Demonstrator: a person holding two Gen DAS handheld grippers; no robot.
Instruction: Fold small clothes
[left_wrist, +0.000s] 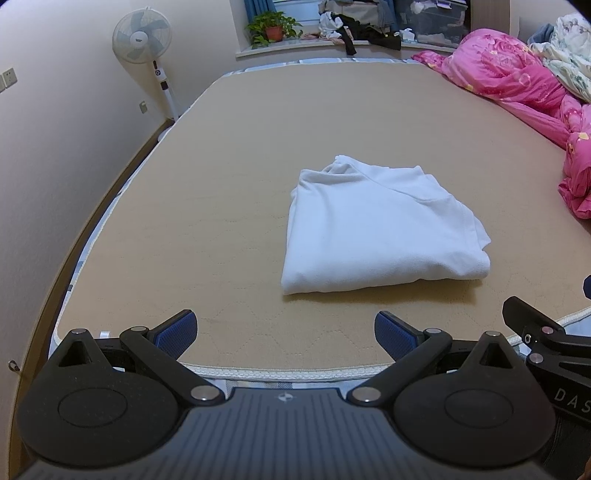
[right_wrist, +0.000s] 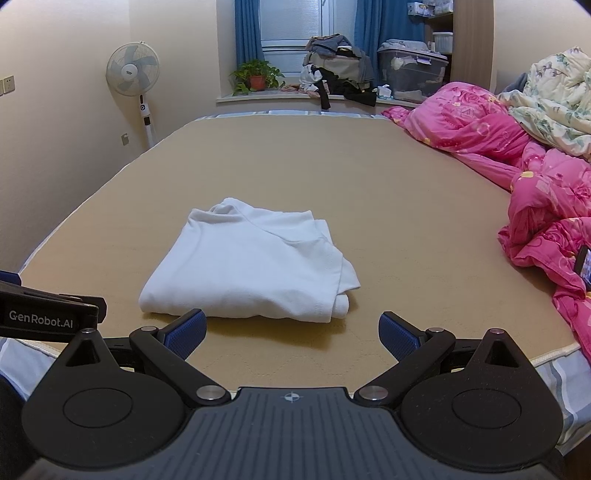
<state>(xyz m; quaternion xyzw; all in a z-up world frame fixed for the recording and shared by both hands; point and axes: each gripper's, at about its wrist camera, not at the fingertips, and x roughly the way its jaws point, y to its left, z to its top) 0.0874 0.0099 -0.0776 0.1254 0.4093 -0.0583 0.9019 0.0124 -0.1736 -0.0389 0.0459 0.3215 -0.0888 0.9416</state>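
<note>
Left gripper (left_wrist: 284, 334): jaws spread wide, nothing held, kept back at the near edge of the bed (left_wrist: 229, 177). Right gripper (right_wrist: 291, 334): likewise spread and empty. White garment (left_wrist: 380, 232): laid mid-mattress as a compact rectangle, touched by neither tool. Folding is judged essentially done; at most, the loose right-hand corner remains to be tidied.

Each handheld gripper is matte black plastic with a ribbed grey body bearing a small crosshair mark. The left gripper (left_wrist: 284, 334) and right gripper (right_wrist: 291, 334) have two angled arms joined by silver round screws, ending in textured blue pads (right_wrist: 186, 332). White lettering reads "GenRobot.AI" on one side.
</note>
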